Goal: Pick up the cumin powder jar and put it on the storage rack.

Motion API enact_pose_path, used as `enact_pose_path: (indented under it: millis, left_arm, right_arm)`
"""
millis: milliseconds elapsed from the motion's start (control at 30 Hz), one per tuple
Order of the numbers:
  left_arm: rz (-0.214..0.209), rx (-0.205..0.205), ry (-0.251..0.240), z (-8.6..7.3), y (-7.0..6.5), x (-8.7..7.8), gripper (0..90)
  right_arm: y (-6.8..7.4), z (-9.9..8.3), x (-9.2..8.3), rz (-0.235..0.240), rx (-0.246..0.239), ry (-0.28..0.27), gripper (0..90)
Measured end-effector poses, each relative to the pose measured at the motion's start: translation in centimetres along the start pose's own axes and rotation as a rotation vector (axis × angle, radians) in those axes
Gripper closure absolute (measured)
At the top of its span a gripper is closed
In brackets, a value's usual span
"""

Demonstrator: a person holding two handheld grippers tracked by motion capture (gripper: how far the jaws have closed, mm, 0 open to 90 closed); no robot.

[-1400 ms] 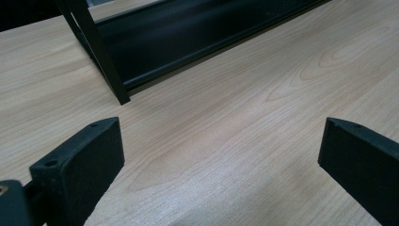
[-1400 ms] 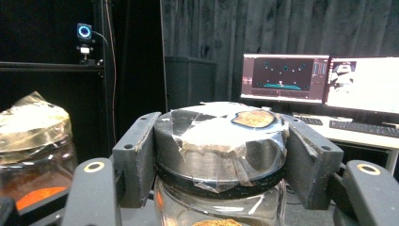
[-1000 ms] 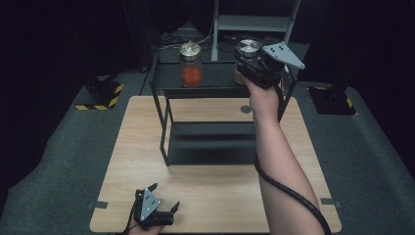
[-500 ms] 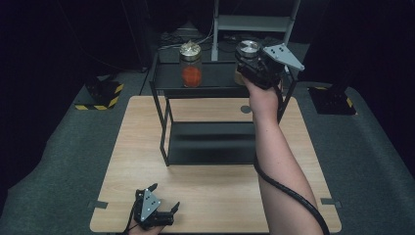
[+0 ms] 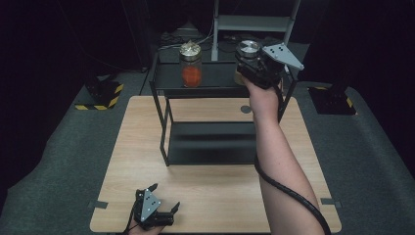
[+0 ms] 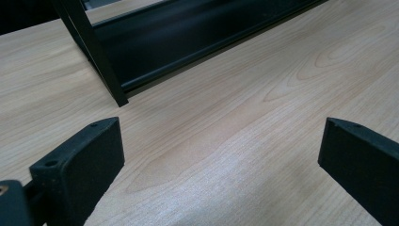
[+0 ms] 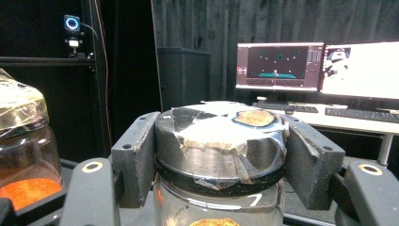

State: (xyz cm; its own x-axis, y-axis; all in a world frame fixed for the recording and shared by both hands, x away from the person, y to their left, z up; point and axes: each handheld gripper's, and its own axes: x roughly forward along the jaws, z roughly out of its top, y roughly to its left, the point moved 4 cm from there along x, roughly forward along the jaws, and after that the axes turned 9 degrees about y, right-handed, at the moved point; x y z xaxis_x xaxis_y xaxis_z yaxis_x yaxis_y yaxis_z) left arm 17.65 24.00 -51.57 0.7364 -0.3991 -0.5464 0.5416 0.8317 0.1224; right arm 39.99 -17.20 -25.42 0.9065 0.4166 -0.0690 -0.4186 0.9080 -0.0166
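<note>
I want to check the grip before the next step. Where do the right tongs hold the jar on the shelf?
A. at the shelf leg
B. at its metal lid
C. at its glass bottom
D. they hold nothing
B: in the right gripper view the pads of the right tongs press on both sides of the jar's metal lid.
</note>
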Motion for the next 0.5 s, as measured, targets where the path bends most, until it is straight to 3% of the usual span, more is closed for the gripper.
enact_pose_path:
  millis: [133,500]
  left_arm:
    - [0.0,0.0,-0.001,-0.01,0.0,0.0,1.1]
    - [-0.004,0.002,0.001,0.01,0.05,0.01,1.1]
  right_arm:
    - [0.03,0.08,-0.06,-0.003,0.003,0.003,31.8]
    - [0.09,0.44,-0.43,-0.011,0.013,0.011,16.2]
